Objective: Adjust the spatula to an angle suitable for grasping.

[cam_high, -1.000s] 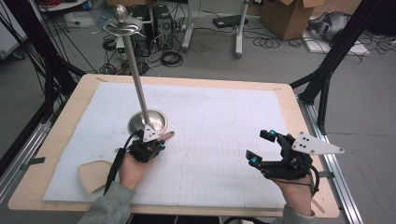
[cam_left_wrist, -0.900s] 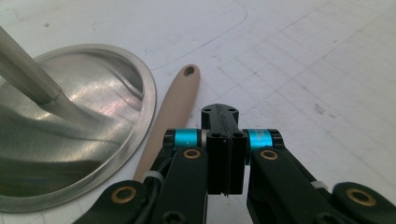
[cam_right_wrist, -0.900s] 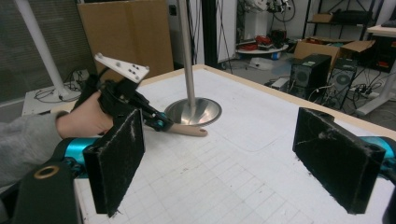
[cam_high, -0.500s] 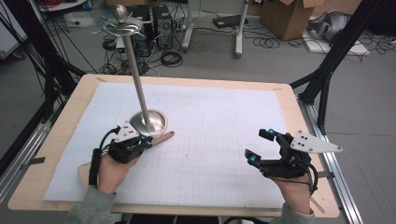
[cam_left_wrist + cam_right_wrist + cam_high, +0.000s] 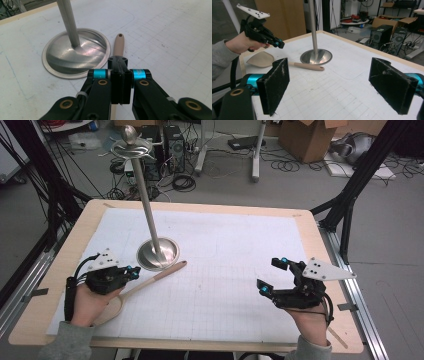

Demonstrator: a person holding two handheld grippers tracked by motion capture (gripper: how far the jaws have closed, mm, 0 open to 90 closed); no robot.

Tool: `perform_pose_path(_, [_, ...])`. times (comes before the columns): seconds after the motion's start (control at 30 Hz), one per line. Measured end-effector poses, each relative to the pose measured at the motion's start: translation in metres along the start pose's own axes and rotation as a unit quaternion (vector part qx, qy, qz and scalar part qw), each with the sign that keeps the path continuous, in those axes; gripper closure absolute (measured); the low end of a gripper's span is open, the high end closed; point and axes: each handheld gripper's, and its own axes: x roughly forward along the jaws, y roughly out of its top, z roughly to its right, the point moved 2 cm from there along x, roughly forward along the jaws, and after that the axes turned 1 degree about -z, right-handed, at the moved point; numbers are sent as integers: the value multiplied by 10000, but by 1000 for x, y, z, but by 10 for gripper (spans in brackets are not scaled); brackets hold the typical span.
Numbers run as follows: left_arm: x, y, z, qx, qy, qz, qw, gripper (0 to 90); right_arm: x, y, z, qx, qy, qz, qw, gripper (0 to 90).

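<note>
A beige spatula [image 5: 155, 277] lies flat on the white gridded mat, its handle end touching the round base of a metal stand [image 5: 157, 254]. My left gripper [image 5: 135, 269] hovers just left of the handle with its jaws pressed together and nothing between them. In the left gripper view the shut left gripper [image 5: 119, 61] points along the spatula handle [image 5: 118, 46] toward the stand base [image 5: 75, 55]. My right gripper [image 5: 272, 275] rests at the near right of the mat, open and empty. From the right gripper view, the right gripper [image 5: 337, 82] faces the spatula [image 5: 308, 66] and the raised left gripper [image 5: 279, 44].
The stand's pole [image 5: 147, 195] rises tall and tilted from its base, with a hook ring and knob on top. The wooden table edge [image 5: 200, 206] frames the mat. Cables, computer cases and cardboard boxes sit on the floor beyond the table.
My left hand has drawn leftward and risen a little, away from the stand base, uncovering the spatula handle. The spatula, stand and right gripper have kept their places.
</note>
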Motion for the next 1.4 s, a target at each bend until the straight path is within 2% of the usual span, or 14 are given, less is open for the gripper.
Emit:
perform_pose_path(0.23, [-14, -6, -9, 112, -234, 289, 9992, 892, 6, -1, 1, -2, 27, -55, 10000, 159])
perform_pose_path(0.37, [-18, -7, -17, 50, -445, 246, 9987, 788, 10, -2, 2, 9, 59, -109, 9999, 159])
perform_pose_path(0.5, [-17, -9, -21, -48, -520, 245, 9983, 623, 13, -2, 1, -41, 75, -156, 9998, 159])
perform_pose_path(0.57, [-15, -10, -22, -119, -493, 235, 9984, 562, 13, -2, 0, -9, 90, -174, 9998, 159])
perform_pose_path(0.7, [-12, -11, -22, 63, -520, 283, 9982, 488, 11, -2, 0, -38, 65, -158, 9998, 159])
perform_pose_path(0.73, [-10, -11, -22, 36, -529, 339, 9980, 453, 11, -3, 0, -14, 74, -169, 9998, 159])
perform_pose_path(0.83, [-7, -12, -24, 24, -639, 210, 9977, 367, 9, -3, 0, -18, 51, -180, 9998, 159])
perform_pose_path(0.9, [-7, -13, -25, 40, -634, 82, 9979, 349, 8, -3, 0, -22, 46, -163, 9999, 159])
perform_pose_path(0.93, [-7, -13, -25, 23, -704, 102, 9975, 346, 7, -3, 0, -18, 29, -162, 9999, 159])
perform_pose_path(1.0, [-7, -13, -25, 53, -680, 91, 9976, 322, 6, -3, 0, -7, 19, -149, 9999, 159])
perform_pose_path(1.1, [-8, -11, -25, 25, -784, 145, 9968, 255, 4, -3, 0, 16, -12, -126, 9999, 159])
perform_pose_path(1.2, [-9, -11, -25, 44, -756, 200, 9969, 202, 3, -3, 0, -21, -16, -121, 9999, 160])
perform_pose_path(1.3, [-8, -11, -26, -87, -739, 223, 9970, 152, 3, -4, 0, -23, -15, -124, 9999, 159])
perform_pose_path(1.4, [-7, -12, -27, -95, -729, 224, 9970, 128, 3, -3, -1, 0, -9, -131, 9999, 159])
